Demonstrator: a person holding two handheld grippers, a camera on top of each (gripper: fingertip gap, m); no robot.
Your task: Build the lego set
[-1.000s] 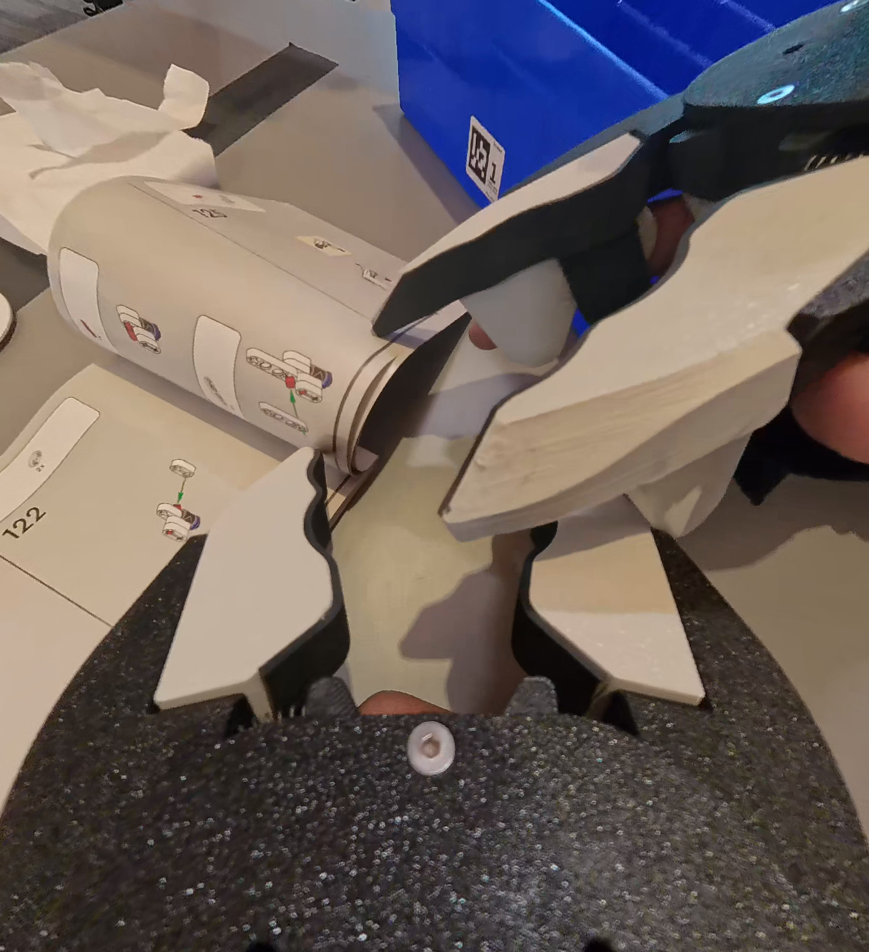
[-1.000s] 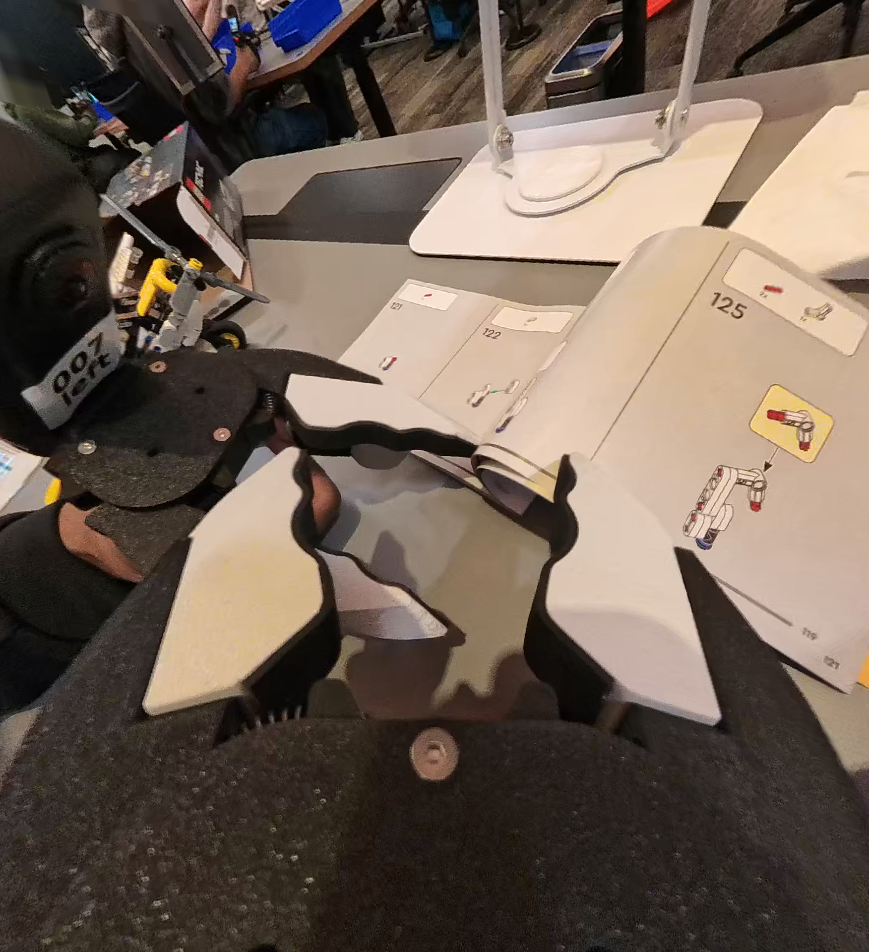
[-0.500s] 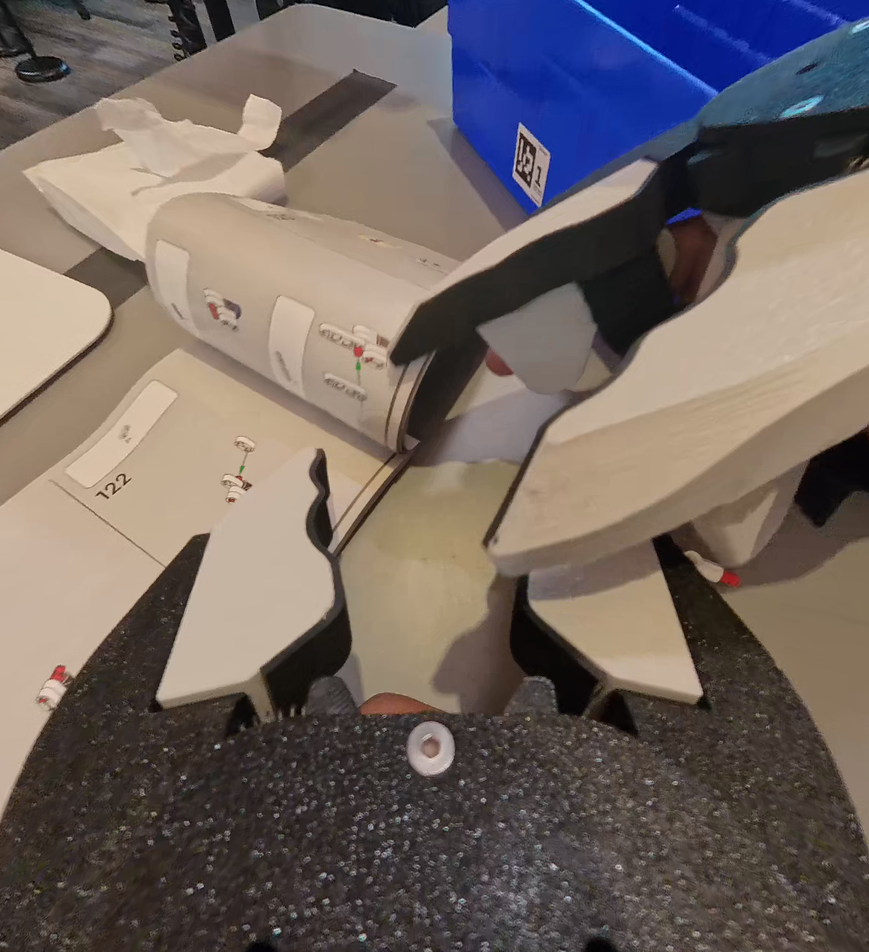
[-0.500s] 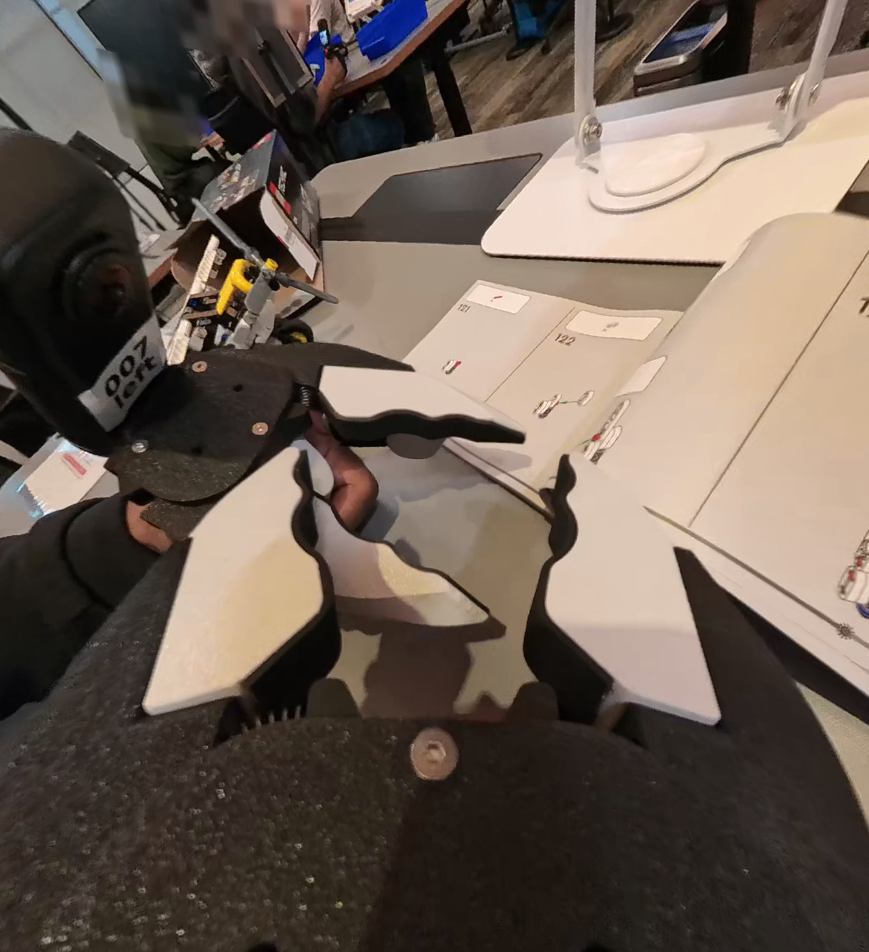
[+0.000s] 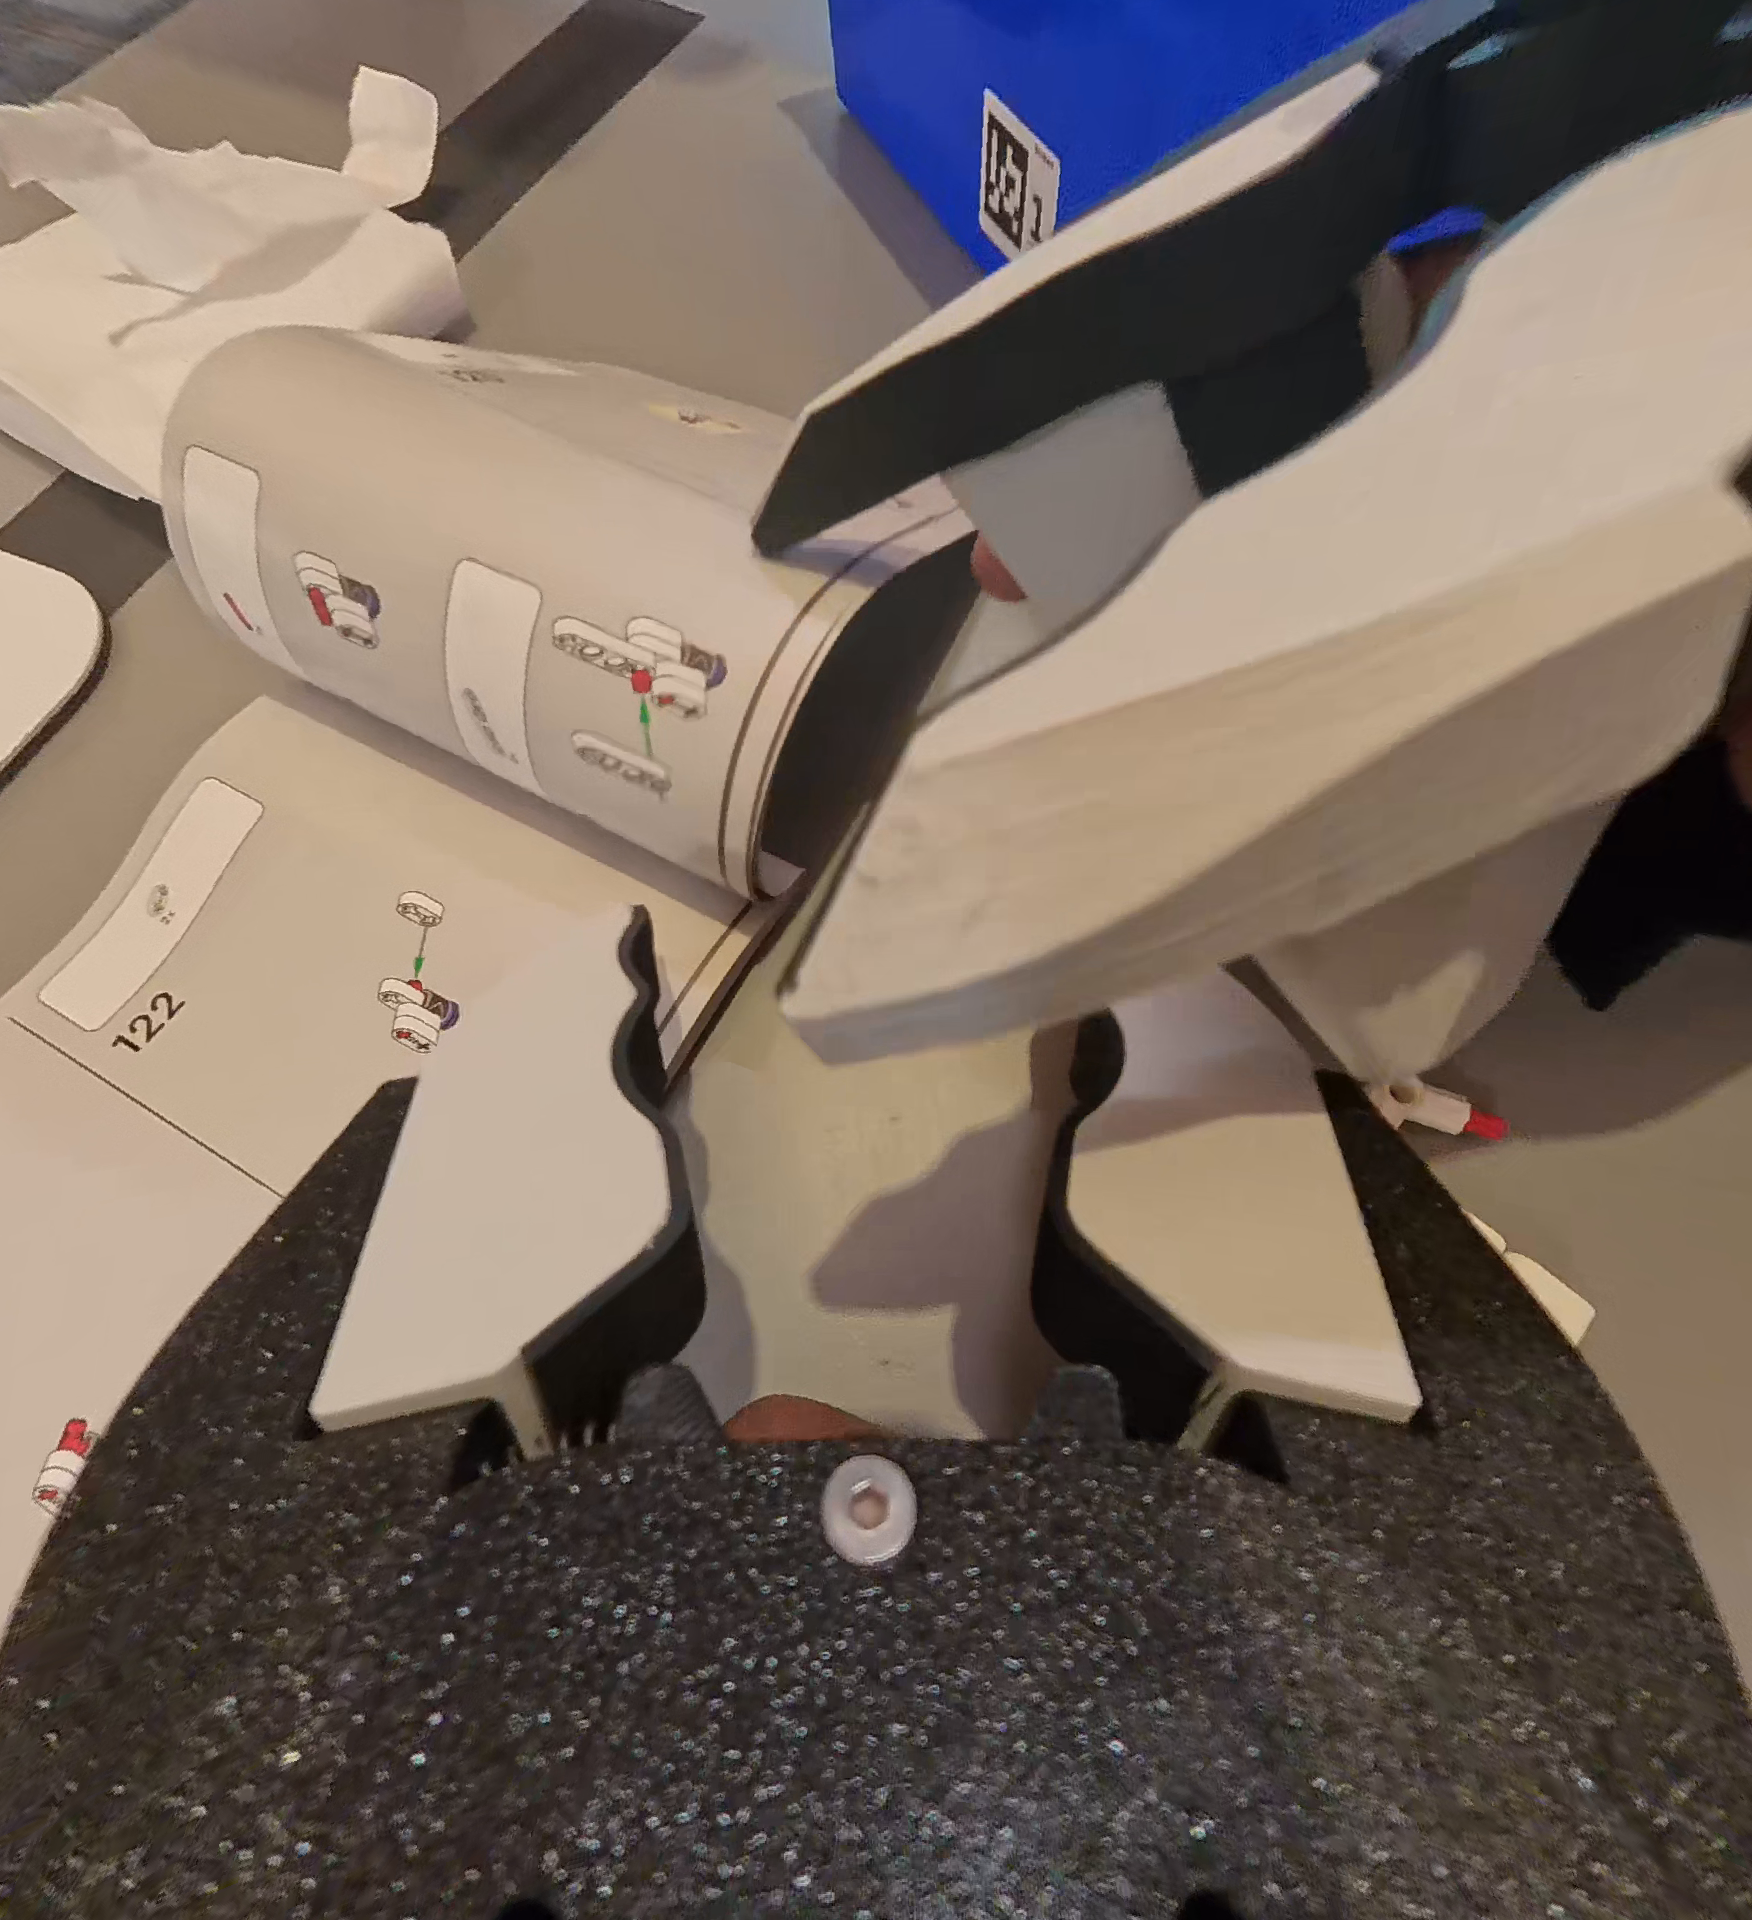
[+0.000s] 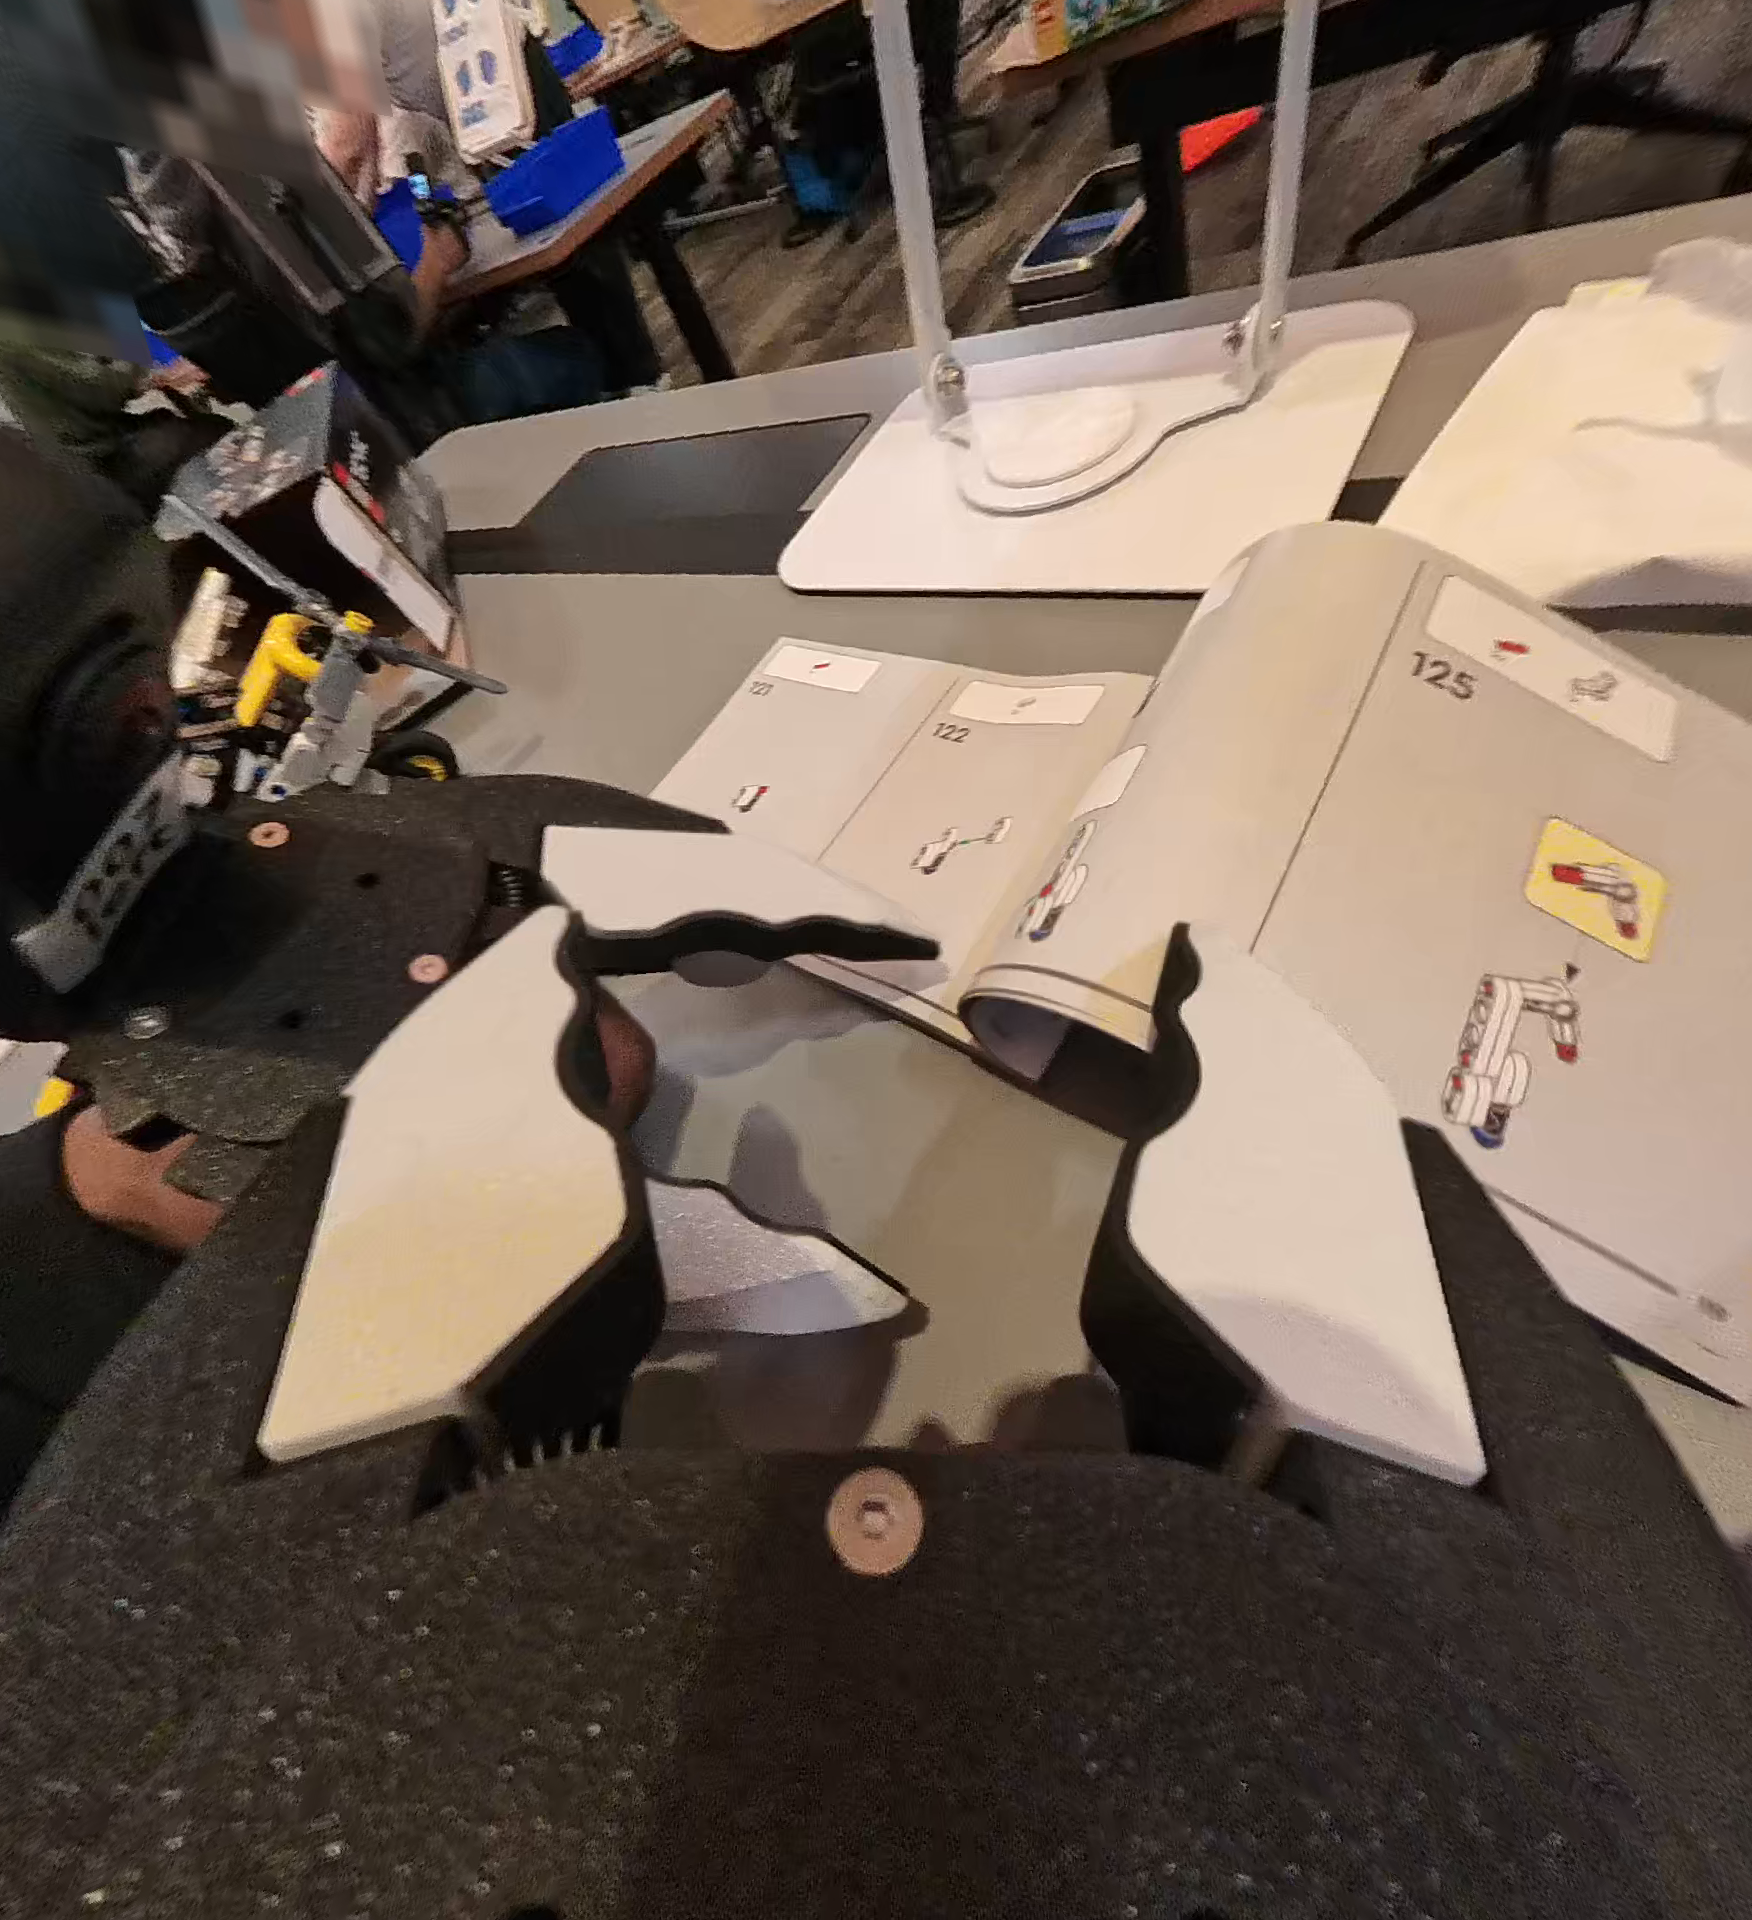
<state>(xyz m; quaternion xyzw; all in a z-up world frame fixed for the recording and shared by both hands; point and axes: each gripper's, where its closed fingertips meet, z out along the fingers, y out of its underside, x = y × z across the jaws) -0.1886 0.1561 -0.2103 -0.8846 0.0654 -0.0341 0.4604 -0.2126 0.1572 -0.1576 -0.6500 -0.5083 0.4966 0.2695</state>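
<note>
My left hand-held gripper [image 5: 851, 1039] spread wide, nothing between fingers, hovering over table [image 5: 851, 1174] at near edge of instruction booklet [image 5: 228, 935]. Left finger [image 5: 529, 1122] over flat page, likely to weigh it down.

Right hand-held gripper [image 6: 872, 997] also spread, pinching nothing. Its right finger [image 6: 1256, 1132] sits at curled page [image 6: 1111, 935], at 1 o'clock from my right palm; touching or not, can't tell. Curl seems propped so it won't flop.

Blue bin [image 5: 955, 94] at 12. Crumpled tissue [image 5: 176, 208] at 10. Small red-tipped peg [image 5: 1433, 1107] at 3.

Warm indoor light, soft shadows, blurred, warped edges
</note>
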